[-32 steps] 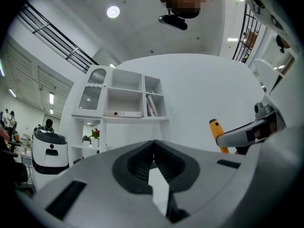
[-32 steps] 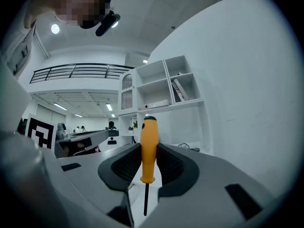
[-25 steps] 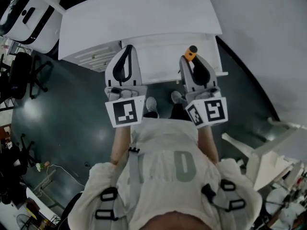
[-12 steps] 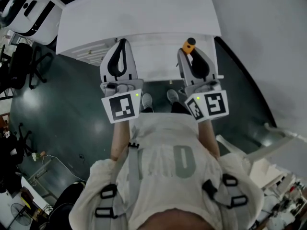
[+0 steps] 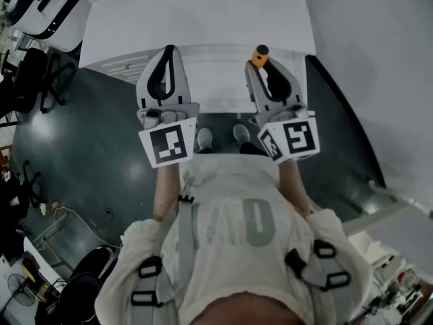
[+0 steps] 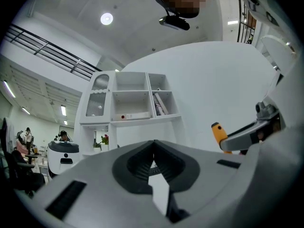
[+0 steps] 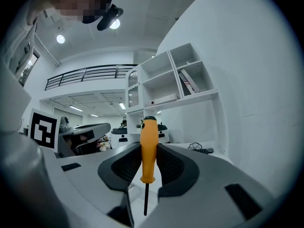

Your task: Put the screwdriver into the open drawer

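- Pinched between the jaws of the right gripper (image 7: 147, 152): the screwdriver (image 7: 148, 137), orange handle upright, thin dark shaft running back down toward the gripper body.
- Pressed together on the left gripper (image 6: 153, 156): both jaws, nothing between them.
- Seen from the head view: both grippers side by side over the open drawer (image 5: 213, 87), left one over its left part, right one over its right part.
- Poking past the right jaw tips toward the cabinet top (image 5: 203, 15): the handle's end.
- Probably mid-carry: tool above the drawer, not yet in it, not yet released.
- Next move, as a judgement: dip the right gripper toward the drawer floor, tilt so the tool lies flat, then spread the jaws.
- Worth keeping clear of the drawer's front wall, and keeping the empty left gripper out of the way.
- Likely to roll or bounce if dropped from high up, given the round handle.
- Hard to make out: drawer interior washed out white, depth and any contents unreadable, near edge partly covered by both grippers.
- Missing from both gripper views: the drawer itself; only a white wall, a shelf unit (image 7: 171, 84) and the room beyond.
- Blade tip too thin and dark to read; shaft hidden in the head view.
- No telling from above how high the tool sits over the drawer.
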A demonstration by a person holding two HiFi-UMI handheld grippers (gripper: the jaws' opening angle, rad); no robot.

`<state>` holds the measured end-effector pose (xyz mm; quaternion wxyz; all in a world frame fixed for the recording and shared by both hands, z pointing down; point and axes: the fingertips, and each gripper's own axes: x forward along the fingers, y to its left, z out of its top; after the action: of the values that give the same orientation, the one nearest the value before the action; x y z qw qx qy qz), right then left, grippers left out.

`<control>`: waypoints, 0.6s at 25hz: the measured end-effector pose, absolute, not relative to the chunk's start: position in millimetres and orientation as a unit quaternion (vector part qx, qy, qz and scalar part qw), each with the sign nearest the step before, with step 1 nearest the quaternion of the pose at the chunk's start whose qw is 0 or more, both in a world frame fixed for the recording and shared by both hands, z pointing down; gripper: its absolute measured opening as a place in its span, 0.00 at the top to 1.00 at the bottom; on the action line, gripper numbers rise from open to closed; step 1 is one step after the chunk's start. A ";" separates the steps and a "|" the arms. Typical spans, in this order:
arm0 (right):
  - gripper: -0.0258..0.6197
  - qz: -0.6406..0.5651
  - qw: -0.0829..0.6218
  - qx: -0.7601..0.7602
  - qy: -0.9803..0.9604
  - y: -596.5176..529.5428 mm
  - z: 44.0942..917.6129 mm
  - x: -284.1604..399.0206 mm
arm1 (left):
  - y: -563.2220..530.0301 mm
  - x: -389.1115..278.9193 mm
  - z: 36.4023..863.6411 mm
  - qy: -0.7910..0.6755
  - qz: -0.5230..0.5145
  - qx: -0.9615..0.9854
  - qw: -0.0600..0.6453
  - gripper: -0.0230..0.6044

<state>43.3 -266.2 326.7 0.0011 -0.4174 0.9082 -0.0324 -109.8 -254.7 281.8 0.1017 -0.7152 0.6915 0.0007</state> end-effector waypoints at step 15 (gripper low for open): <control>0.81 0.019 -0.175 -0.266 0.948 -276.7 394.1 5.2 | -235.0 -126.1 295.8 0.732 -0.020 -0.675 0.088 0.95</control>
<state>5.2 -276.7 394.1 -0.1747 -0.2661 0.9478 0.0192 -126.1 -235.0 295.8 0.0876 -0.6751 0.7323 -0.0201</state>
